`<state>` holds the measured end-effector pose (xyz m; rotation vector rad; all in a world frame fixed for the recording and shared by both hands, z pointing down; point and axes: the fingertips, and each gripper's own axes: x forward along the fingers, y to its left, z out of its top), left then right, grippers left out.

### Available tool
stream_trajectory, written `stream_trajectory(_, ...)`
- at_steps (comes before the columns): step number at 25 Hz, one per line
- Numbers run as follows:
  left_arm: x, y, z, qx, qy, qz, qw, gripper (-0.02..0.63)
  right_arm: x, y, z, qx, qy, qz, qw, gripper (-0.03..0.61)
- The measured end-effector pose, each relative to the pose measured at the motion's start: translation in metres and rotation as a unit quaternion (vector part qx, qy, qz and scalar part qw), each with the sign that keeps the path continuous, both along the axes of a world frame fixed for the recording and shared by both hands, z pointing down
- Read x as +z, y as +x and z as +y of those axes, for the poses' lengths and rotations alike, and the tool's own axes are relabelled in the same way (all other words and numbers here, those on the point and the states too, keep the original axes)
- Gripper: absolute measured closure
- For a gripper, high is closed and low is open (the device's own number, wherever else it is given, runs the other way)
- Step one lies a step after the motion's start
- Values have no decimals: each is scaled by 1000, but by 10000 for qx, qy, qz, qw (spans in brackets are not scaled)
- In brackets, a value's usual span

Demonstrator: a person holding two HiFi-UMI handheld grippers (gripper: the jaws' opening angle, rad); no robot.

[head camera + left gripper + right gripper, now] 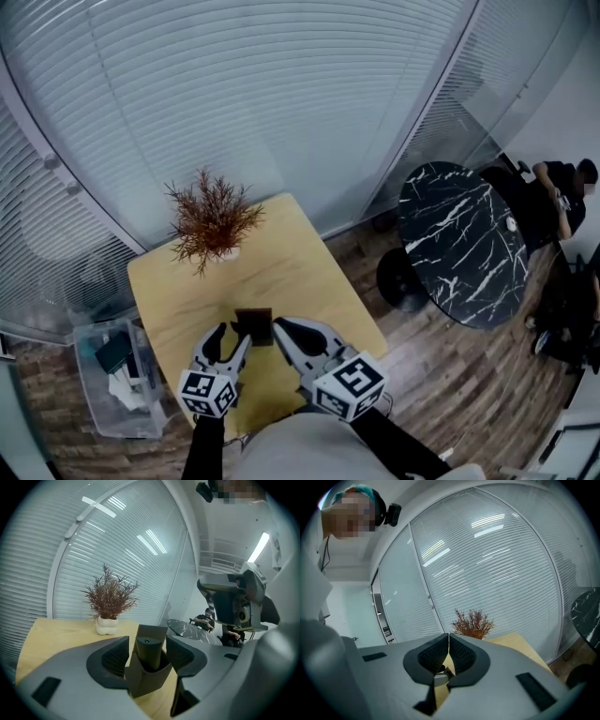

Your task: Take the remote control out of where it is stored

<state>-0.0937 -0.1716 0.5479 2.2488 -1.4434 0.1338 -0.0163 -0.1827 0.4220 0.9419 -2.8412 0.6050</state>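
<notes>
Left claw (234, 334) released, pads wide apart, flanking dark slim round-topped remote control (148, 645), not pressing. Remote upright in dark angular open-topped holder (144, 682) on pale wooden counter (281, 248). Right claw (449, 639) clenched, empty, beside holder.

Clamp remote's exposed top above holder rim, not walls. Lift straight up. Holder probably light; may tip.
</notes>
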Motion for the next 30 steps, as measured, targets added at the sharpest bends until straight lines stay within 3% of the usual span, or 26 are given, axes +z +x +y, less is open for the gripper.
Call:
stream_trajectory(14,17,16,-9,389,-100,-134,9991,383,0,13,2,203,0,38,9998,574)
stream_trajectory(30,29,15,-11,356,-135,-246,9990,384,2,18,2,251,-28,67,9997,574)
